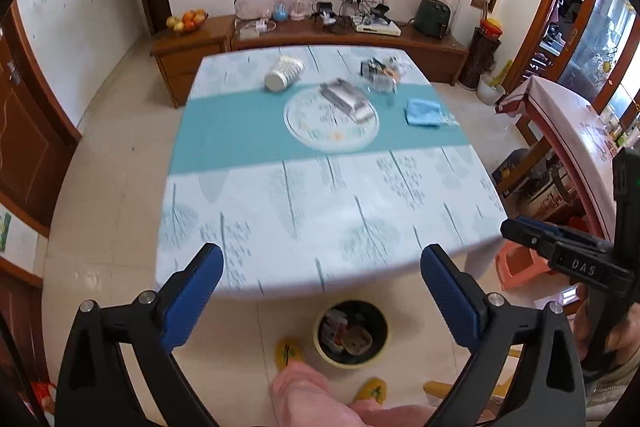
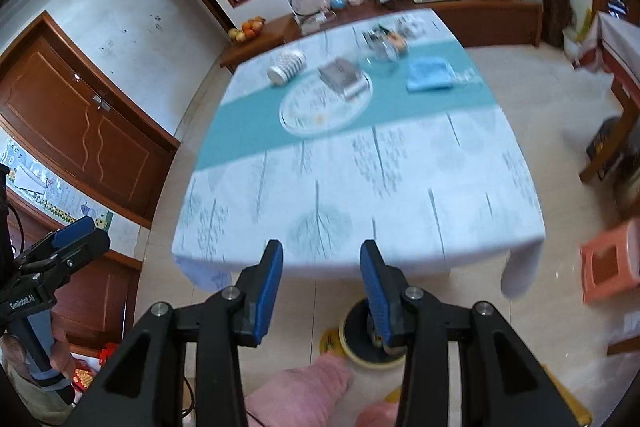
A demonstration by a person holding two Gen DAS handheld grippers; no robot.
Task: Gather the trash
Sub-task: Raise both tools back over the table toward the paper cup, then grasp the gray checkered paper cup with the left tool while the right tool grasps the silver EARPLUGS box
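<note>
Left gripper [image 1: 322, 267]: fingers wide apart, empty. Right gripper [image 2: 321, 269]: fingers apart, narrower, empty. Silver wrapper [image 1: 347, 99]: on glass plate [image 1: 308, 135], far ahead of both across the counter [image 1: 320, 211], long axis diagonal. Bin [image 1: 351, 335]: on floor below the fingers. Neither gripper clearly nearer.

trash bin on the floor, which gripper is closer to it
Right, narrowly. The right gripper hangs almost directly over the bin; the left gripper is above it too, but higher.

we see silver wrapper [image 1: 347, 99] crumpled, lying on glass plate's far rim | paper cup [image 1: 283, 73] tipped on its side, far left | bin [image 1: 351, 334] on floor, holding trash
</note>
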